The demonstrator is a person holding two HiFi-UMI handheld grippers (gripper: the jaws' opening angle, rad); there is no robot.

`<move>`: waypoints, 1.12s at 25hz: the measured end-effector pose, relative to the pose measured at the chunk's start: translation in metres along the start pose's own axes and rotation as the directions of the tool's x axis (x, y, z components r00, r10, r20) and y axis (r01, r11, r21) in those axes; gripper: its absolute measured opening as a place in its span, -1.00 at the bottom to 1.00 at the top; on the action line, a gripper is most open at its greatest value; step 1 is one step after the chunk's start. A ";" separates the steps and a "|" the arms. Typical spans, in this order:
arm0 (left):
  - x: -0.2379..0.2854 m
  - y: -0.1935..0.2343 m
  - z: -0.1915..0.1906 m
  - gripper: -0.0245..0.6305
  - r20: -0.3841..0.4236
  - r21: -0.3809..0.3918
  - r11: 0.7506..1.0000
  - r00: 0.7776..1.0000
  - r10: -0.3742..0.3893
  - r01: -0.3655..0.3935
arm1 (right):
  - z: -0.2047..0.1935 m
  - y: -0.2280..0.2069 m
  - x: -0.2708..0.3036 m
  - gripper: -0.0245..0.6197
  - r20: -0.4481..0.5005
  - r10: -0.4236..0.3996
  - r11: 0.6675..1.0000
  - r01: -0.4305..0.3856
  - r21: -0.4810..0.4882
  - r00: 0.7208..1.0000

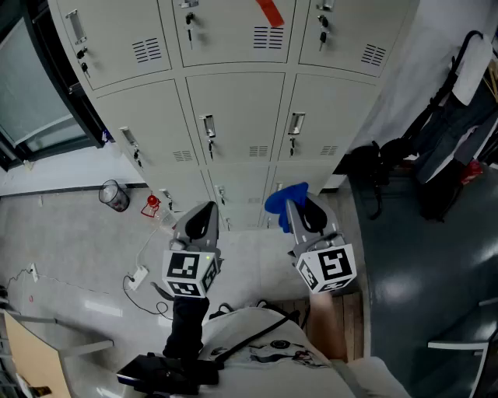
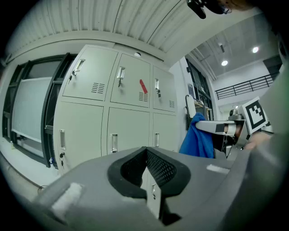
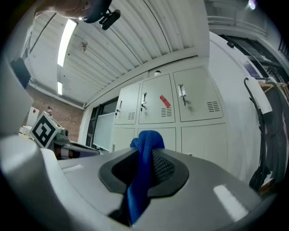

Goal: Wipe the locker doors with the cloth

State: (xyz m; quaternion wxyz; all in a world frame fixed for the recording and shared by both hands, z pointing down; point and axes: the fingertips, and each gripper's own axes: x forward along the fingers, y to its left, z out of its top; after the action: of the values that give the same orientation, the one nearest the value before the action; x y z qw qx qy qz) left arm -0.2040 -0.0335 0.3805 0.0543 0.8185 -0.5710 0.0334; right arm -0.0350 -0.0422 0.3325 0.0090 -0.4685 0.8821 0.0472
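Both closed: right gripper (image 1: pixel 297 208) pinches cloth (image 3: pixel 145 143); left gripper (image 2: pixel 146 152) empty.

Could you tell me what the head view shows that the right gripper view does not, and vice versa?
Only the head view: the floor and what looks like a white power strip. Only the right gripper view: a ceiling light and a brick wall. Both: the lockers, a red strip on one door, and the blue cloth in the right gripper.

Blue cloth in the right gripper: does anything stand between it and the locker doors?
Nothing visible does. The right gripper is shut on the blue cloth, and only open space lies between it and the locker doors ahead.
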 end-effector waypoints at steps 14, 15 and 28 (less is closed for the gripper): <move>0.015 -0.012 -0.007 -0.95 -0.022 0.011 1.000 1.000 0.016 -0.016 | -0.003 -0.015 0.007 -0.73 0.020 0.068 0.998 -0.068 0.008 0.998; 0.017 -0.014 -0.008 -0.95 -0.024 0.011 1.000 1.000 0.017 -0.017 | -0.003 -0.018 0.008 -0.73 0.023 0.076 0.997 -0.076 0.003 0.997; 0.040 0.004 -0.027 -0.95 -0.076 0.039 0.999 0.997 0.009 -0.006 | 0.018 -0.105 0.088 -0.73 0.115 0.006 0.991 0.009 -0.130 0.993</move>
State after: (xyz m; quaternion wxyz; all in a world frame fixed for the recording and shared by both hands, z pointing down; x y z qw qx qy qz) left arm -0.1934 -0.0684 0.4122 0.0597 0.8155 -0.5707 0.0759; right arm 0.0021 -0.1712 0.3013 0.0291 -0.4653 0.8748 0.1318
